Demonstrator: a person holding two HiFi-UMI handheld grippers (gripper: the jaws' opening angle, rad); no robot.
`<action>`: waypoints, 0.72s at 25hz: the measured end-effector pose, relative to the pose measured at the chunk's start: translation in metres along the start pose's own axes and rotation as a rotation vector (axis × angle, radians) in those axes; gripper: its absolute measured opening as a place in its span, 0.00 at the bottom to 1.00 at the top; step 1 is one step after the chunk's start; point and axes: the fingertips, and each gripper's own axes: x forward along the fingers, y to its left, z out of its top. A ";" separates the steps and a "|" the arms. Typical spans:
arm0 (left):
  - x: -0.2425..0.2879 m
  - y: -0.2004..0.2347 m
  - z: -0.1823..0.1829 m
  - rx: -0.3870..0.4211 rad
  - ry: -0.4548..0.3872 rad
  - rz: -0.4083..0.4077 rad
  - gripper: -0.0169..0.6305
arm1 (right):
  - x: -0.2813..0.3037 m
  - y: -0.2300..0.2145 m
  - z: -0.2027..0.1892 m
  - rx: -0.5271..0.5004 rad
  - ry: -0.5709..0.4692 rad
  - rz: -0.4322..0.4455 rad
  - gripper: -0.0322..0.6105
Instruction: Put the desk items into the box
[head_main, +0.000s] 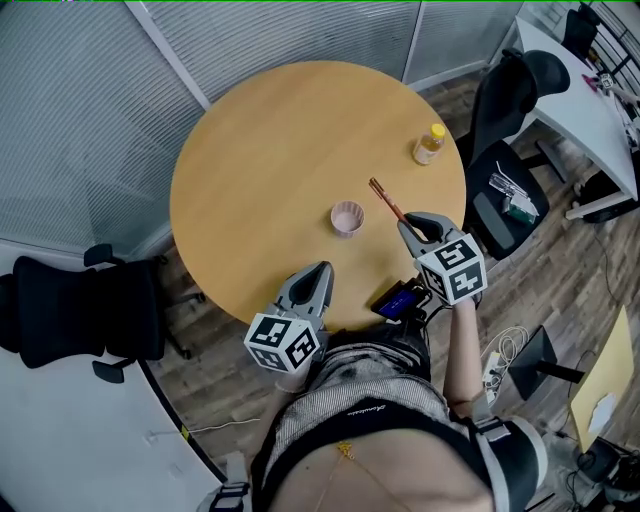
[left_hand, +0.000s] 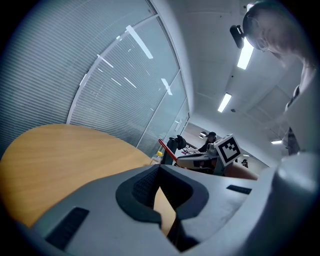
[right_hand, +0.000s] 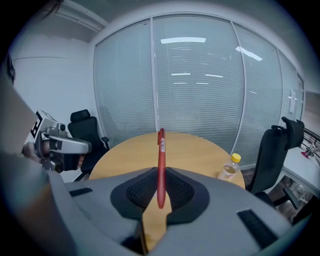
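Red pen (head_main: 388, 200) is sitting clamped between the right gripper's (head_main: 412, 226) jaws, its long axis pointing away toward eleven o'clock in the head view. Pink container (head_main: 347, 217), which I am taking for the box, is resting on the table (head_main: 250, 150) at nine o'clock from that claw, near it. Left gripper (head_main: 316, 272), jaws together and empty, is hovering at the container's seven o'clock.

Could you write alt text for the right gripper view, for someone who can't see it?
A red pen is pinched between the jaws of the right claw, pointing forward over a round wooden table. A yellow-capped bottle stands on the table's right, with window blinds behind.
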 end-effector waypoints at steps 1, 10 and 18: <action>0.000 0.001 0.000 0.000 0.001 0.001 0.03 | 0.001 0.000 0.001 0.000 0.000 0.002 0.14; -0.003 0.007 0.002 -0.012 -0.008 0.017 0.03 | 0.012 0.002 -0.001 -0.037 0.038 0.022 0.14; -0.002 0.011 0.003 -0.022 -0.010 0.031 0.03 | 0.033 0.008 -0.009 -0.059 0.091 0.061 0.14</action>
